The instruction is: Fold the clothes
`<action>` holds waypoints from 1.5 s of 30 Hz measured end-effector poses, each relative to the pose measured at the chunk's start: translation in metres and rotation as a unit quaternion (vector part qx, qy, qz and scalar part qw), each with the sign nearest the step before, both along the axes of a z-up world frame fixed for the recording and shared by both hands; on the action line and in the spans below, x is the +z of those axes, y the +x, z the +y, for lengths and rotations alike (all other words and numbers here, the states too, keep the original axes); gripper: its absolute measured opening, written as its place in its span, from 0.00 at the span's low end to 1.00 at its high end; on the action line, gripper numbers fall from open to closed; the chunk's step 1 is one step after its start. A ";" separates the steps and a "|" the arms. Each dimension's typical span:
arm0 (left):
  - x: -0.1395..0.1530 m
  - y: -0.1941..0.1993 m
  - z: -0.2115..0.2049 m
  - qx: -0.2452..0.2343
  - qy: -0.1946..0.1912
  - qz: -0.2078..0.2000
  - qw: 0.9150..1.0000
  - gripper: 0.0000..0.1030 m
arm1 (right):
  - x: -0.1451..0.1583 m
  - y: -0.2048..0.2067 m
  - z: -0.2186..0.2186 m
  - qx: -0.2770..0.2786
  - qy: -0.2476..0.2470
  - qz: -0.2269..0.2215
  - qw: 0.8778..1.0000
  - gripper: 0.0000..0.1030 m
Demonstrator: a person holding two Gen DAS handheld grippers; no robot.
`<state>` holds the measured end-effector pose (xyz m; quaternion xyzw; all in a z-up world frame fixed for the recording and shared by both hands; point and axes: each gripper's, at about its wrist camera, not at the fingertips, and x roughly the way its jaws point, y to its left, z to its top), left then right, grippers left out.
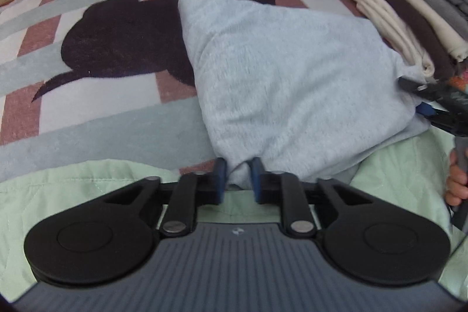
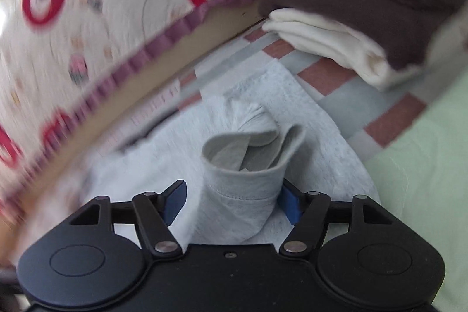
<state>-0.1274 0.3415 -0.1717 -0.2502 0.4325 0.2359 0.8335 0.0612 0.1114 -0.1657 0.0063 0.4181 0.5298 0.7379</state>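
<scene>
Pale grey folded knit garment [image 1: 280, 84] lies on the patterned bed blanket [image 1: 96, 113]; your left claw [image 1: 239, 176] pinches its near corner, your right claw [image 2: 232, 202] stands spread around a bunched cuff [image 2: 245, 163].

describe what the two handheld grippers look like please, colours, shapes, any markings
Both match: the left gripper and right gripper have blue pads on black fingers, driven by black link bars with silver pivot pins and two rounded black lobes with circular discs. The left body is ribbed grey with a small logo; the right body is plain black with a centre screw. No cables show.
</scene>
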 end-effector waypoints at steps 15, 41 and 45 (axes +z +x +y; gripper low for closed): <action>0.011 -0.006 0.000 0.003 -0.016 0.003 1.000 0.24 | 0.003 0.014 -0.046 -0.009 -0.001 -0.046 0.999 0.20; 0.003 0.035 0.062 0.057 0.022 -0.015 0.998 0.49 | 0.075 0.025 0.013 0.108 -0.028 -0.186 0.976 0.47; 0.011 0.020 0.077 0.109 -0.009 -0.114 0.987 0.49 | 0.074 0.038 0.073 0.198 -0.003 -0.140 0.970 0.72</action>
